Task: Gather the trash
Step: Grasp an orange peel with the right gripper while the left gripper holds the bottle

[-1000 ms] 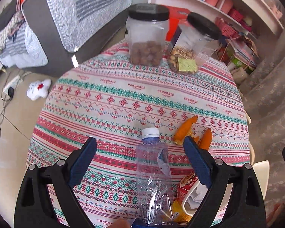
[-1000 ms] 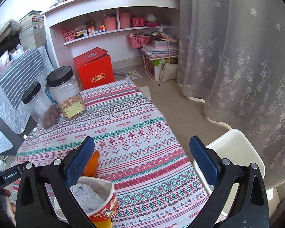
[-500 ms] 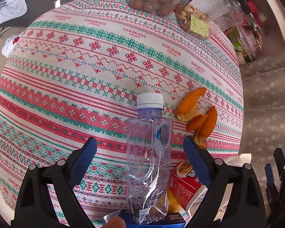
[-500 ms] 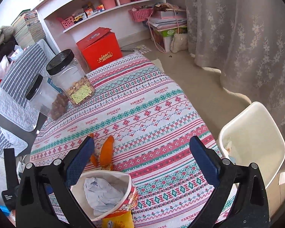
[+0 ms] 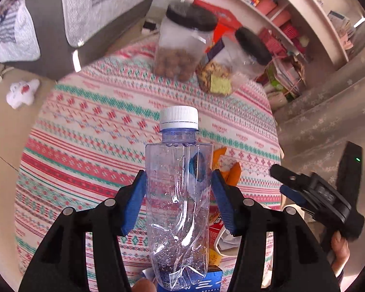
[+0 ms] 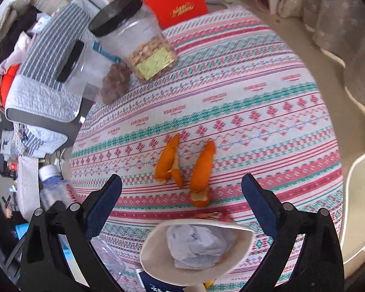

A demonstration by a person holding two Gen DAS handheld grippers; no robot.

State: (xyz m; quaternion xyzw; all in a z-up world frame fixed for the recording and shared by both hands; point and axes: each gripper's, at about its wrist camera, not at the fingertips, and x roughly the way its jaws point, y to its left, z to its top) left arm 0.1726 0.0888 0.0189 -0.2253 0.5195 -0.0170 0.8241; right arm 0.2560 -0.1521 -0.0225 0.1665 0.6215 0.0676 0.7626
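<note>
Left wrist view: left gripper (image 5: 178, 192) has just clamped the crumpled bottle (image 5: 178, 194) — for binning — while right gripper (image 6: 181, 206) gapes empty over the paper cup (image 6: 194, 250).

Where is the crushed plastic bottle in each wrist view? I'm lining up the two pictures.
Left wrist view: the plastic bottle stands centre frame, white cap up, pinched between the left gripper fingers.
Right wrist view: only its cap end shows at the left edge, blurred.
Shared landmark: the orange peels on the striped tablecloth.
</note>
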